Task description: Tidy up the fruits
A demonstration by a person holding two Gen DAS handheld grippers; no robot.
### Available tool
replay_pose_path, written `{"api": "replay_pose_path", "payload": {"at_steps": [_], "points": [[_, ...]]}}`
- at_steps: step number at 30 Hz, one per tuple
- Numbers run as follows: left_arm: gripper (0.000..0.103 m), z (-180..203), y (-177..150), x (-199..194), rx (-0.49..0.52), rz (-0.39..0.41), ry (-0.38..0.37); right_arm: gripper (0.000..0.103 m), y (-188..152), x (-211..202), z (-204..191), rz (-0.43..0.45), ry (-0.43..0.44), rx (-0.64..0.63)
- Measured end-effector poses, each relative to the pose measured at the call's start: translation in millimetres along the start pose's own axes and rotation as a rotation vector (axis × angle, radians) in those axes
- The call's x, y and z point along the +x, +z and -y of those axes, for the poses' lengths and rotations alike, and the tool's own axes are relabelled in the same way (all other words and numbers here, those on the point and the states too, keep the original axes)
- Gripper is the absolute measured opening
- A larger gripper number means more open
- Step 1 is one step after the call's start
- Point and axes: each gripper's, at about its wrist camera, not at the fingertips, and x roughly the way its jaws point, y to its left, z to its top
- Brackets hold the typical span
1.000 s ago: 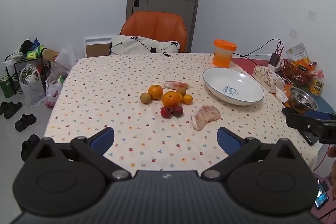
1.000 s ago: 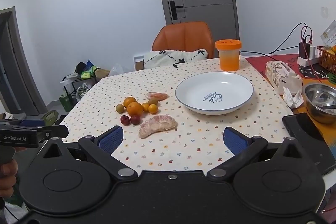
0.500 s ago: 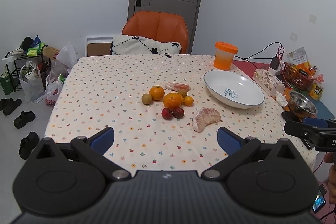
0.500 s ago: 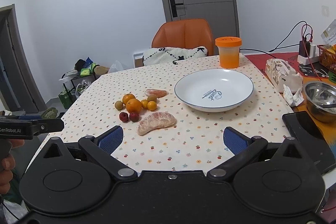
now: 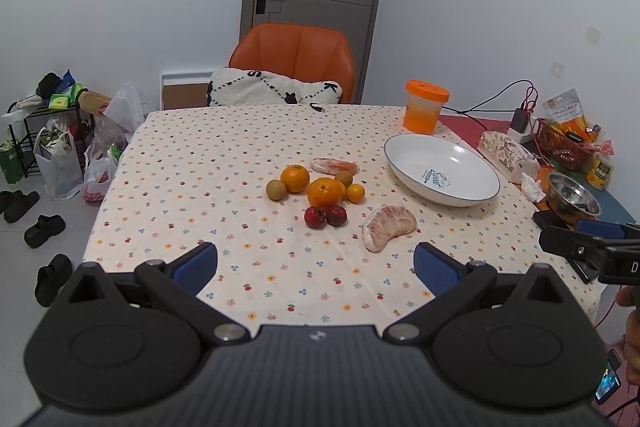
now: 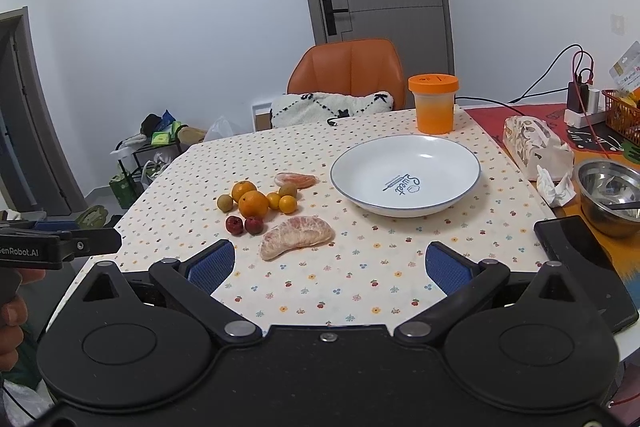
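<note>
— Fruits (image 5: 320, 187) lie in a cluster on the worktop (image 5: 200, 163), left of the white plate (image 6: 404, 175) — none is on it.
— And the tongs?
— Left tongs (image 5: 316, 263) and right tongs (image 6: 326, 261) are both spread wide, grasping nothing, above the near edge. Compared with one second ago, the fruits did not move; both views only drifted slightly.

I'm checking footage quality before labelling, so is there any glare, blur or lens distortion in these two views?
Left wrist view: sharp, evenly lit, with dark fisheye corners, a bowed door frame, soft shadows under the fruit and a mild sheen on the white plate. Right wrist view: equally sharp, a small highlight in the plate, brighter glints in the steel bowl, walls curving at the edges.
</note>
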Motion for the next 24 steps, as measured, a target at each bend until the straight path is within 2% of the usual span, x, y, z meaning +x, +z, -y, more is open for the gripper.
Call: {"api": "replay_pose_path", "payload": {"at_steps": [24], "points": [[0.103, -7.3, 3.6, -4.5, -0.013, 0.011, 0.007, 0.103, 1.5, -1.9, -5.6, 0.006, 0.007, -0.010]]}}
